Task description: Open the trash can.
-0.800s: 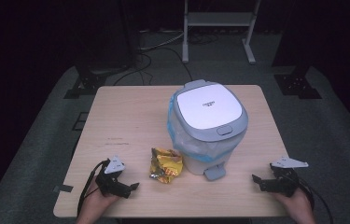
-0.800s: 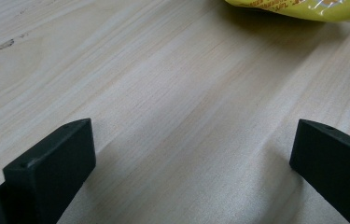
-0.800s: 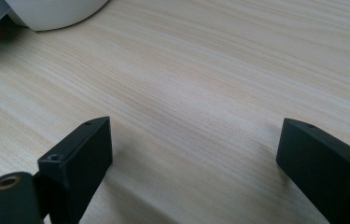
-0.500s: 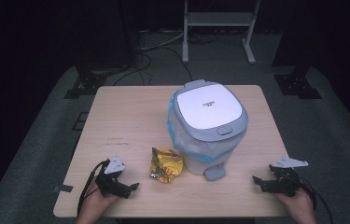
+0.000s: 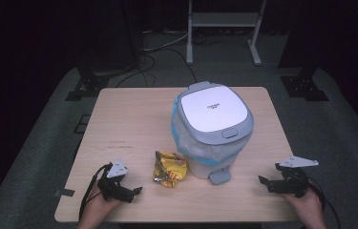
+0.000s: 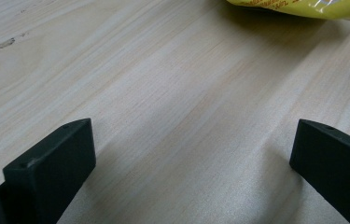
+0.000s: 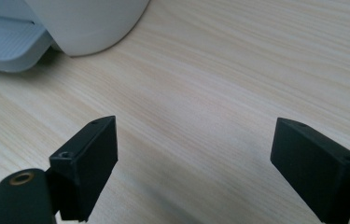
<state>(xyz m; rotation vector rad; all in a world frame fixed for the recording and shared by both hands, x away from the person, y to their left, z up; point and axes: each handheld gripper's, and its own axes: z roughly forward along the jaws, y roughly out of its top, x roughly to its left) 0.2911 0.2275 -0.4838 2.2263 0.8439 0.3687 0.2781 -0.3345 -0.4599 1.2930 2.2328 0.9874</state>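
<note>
**Tongs parked, wrapper not yet picked up**

Nothing has visibly moved since the earlier frames — both hands rest where they were at the near edge of the surface (image 5: 119, 114). Left tongs (image 5: 136, 191) sit near the near-left corner with jaws spread wide and empty, pointing toward the crumpled yellow snack wrapper (image 5: 169, 168), which lies just in front of the near edge's middle, beside the bin. Right tongs (image 5: 264, 182) sit near the near-right corner, jaws also wide and holding nothing, aimed at the grey foot pedal (image 5: 219, 177) of the white pedal bin (image 5: 212, 129). Its lid is down. Judging by this, the work has barely begun — pressing the pedal, lifting the wrapper and dropping it in are all left.
</note>
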